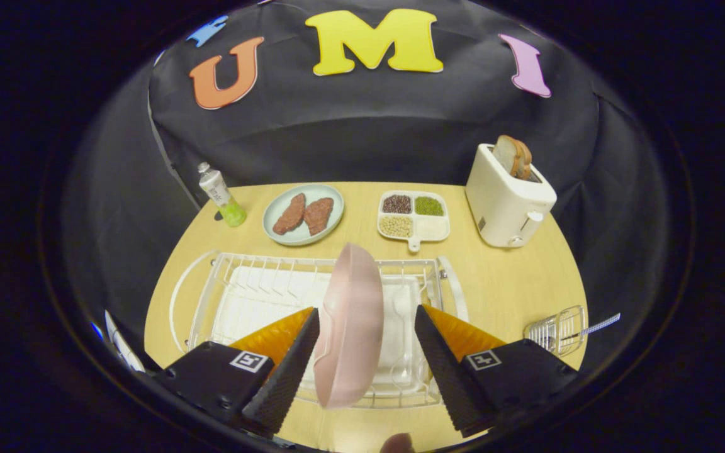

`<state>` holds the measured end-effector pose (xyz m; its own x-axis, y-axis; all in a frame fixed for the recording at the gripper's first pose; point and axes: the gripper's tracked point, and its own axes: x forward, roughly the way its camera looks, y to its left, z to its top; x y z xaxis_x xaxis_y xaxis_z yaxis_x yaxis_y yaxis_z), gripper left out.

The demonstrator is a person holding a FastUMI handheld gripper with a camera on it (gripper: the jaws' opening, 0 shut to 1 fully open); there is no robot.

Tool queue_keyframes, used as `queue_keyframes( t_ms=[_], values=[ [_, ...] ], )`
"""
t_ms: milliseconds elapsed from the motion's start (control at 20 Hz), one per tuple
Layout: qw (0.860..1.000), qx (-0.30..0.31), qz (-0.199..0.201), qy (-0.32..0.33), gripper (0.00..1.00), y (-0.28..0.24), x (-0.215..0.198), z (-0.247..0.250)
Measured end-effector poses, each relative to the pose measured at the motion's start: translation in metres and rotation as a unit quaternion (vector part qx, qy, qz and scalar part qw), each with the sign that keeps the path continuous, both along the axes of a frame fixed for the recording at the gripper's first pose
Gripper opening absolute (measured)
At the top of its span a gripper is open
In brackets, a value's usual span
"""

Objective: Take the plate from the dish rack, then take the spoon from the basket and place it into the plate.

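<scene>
The plate (350,327) looks like smooth, matt pink plastic, standing between the spread fingers of the gripper (367,365), whose pads (287,371) show a rough ribbed texture; white-coated wire forms the dish rack (243,277), the table (513,283) is pale matt wood, the toaster (504,201) glossy white plastic

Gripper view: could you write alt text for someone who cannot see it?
A pink plate stands on edge in a white dish rack, between the open fingers of the gripper; one finger is against it. Beyond lie a plate of meat, a toaster and a wire basket.
</scene>
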<state>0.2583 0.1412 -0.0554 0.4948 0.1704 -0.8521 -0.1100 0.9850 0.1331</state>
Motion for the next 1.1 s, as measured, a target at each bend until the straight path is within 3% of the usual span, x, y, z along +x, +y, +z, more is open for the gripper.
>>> queue_keyframes(
  t_ms=[150,400,450,900,1100],
  values=[
    [1.000,-0.007,-0.006,0.015,0.86,0.004,0.001,-0.008],
    [0.998,-0.021,-0.036,0.047,0.44,0.011,-0.013,-0.015],
    [0.997,-0.027,-0.040,0.053,0.41,0.011,-0.016,-0.014],
    [0.992,-0.102,-0.067,0.038,0.36,0.002,-0.015,0.013],
    [0.991,-0.118,-0.059,-0.012,0.33,-0.001,-0.014,0.043]
  ],
)
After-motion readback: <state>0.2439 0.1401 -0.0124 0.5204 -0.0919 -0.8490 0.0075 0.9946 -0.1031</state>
